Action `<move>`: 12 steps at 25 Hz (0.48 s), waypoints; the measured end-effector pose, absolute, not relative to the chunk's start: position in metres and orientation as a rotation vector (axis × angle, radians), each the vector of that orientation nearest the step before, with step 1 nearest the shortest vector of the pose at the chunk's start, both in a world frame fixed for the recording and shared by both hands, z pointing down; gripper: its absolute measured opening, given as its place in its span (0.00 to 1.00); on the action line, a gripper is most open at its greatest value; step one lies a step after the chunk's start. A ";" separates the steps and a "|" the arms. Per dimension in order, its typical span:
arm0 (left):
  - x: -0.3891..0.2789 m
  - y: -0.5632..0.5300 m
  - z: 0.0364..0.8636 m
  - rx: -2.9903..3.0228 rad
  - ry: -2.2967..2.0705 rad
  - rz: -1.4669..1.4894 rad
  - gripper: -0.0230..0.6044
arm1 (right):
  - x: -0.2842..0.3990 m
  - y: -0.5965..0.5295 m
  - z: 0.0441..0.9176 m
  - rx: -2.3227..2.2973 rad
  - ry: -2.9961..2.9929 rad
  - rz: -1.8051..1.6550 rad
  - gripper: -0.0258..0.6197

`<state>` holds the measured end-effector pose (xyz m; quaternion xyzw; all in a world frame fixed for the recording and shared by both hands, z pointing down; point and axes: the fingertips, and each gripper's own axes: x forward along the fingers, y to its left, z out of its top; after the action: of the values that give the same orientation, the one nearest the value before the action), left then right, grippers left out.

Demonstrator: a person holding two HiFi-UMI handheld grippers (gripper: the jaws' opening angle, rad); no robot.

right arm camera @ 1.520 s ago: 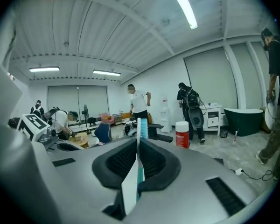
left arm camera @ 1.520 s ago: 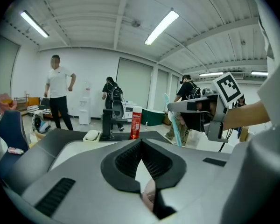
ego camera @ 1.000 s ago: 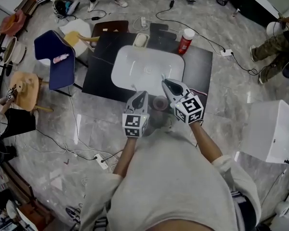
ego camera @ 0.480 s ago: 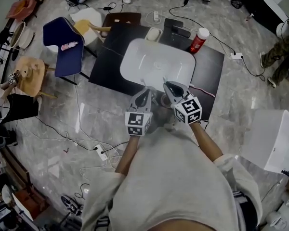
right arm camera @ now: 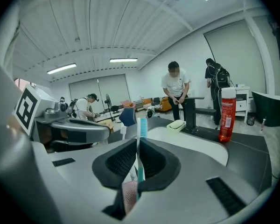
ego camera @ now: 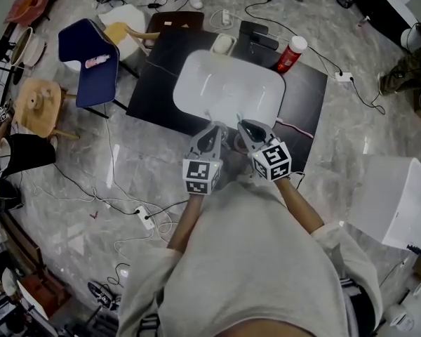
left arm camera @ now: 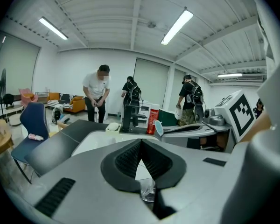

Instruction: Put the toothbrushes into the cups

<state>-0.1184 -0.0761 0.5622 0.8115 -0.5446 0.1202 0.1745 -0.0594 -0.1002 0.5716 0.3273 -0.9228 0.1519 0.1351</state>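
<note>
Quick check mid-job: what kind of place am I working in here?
Probably a lab or workshop hall with a mock washstand, not a real bathroom: a white basin sits on a black table, cables and a power strip trail over the floor, and people stand about under strip lights.

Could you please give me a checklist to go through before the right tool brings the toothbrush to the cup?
1. Right tool grips the toothbrush: ok, its jaws are closed on it.
2. Bristle end points up: ok, it stands above the jaws.
3. Left tool steadies the cup: cannot tell. Its jaws meet at the tips, and the clear cup shows low between them.
4. Handle end is lined up over the cup: cannot tell, because the tools hide it in the head view.
5. Red bottle is out of the way: ok, it stands beyond the sink's far corner.
</note>
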 end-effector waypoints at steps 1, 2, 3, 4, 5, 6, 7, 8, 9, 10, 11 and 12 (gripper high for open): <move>-0.119 -0.076 0.563 2.297 -1.541 0.342 0.08 | -0.059 -0.099 0.574 0.945 -2.666 0.443 0.09; -0.119 -0.076 0.564 2.296 -1.539 0.343 0.08 | -0.060 -0.097 0.576 0.940 -2.657 0.444 0.09; -0.119 -0.077 0.564 2.295 -1.538 0.343 0.08 | -0.060 -0.094 0.578 0.934 -2.649 0.442 0.09; -0.120 -0.077 0.564 2.296 -1.537 0.342 0.08 | -0.062 -0.092 0.578 0.926 -2.642 0.435 0.09; -0.120 -0.078 0.564 2.298 -1.535 0.341 0.08 | -0.063 -0.089 0.577 0.915 -2.638 0.422 0.09; -0.120 -0.079 0.564 2.301 -1.533 0.340 0.08 | -0.065 -0.086 0.576 0.903 -2.635 0.403 0.09; -0.119 -0.080 0.564 2.304 -1.530 0.340 0.08 | -0.067 -0.084 0.576 0.891 -2.630 0.382 0.09; -0.119 -0.082 0.564 2.306 -1.527 0.341 0.08 | -0.068 -0.084 0.576 0.882 -2.623 0.367 0.09; -0.119 -0.083 0.564 2.307 -1.524 0.342 0.08 | -0.068 -0.083 0.578 0.880 -2.614 0.363 0.09; -0.119 -0.084 0.564 2.309 -1.522 0.341 0.08 | -0.067 -0.083 0.581 0.884 -2.606 0.372 0.09; -0.118 -0.084 0.564 2.311 -1.520 0.340 0.08 | -0.066 -0.083 0.583 0.891 -2.599 0.383 0.10; -0.118 -0.085 0.564 2.314 -1.517 0.339 0.08 | -0.065 -0.082 0.584 0.898 -2.594 0.388 0.10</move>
<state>-0.1178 -0.0848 0.5635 0.8172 -0.5357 0.1196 0.1761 -0.0652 -0.0823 0.5843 0.3183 -0.9198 0.1374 0.1837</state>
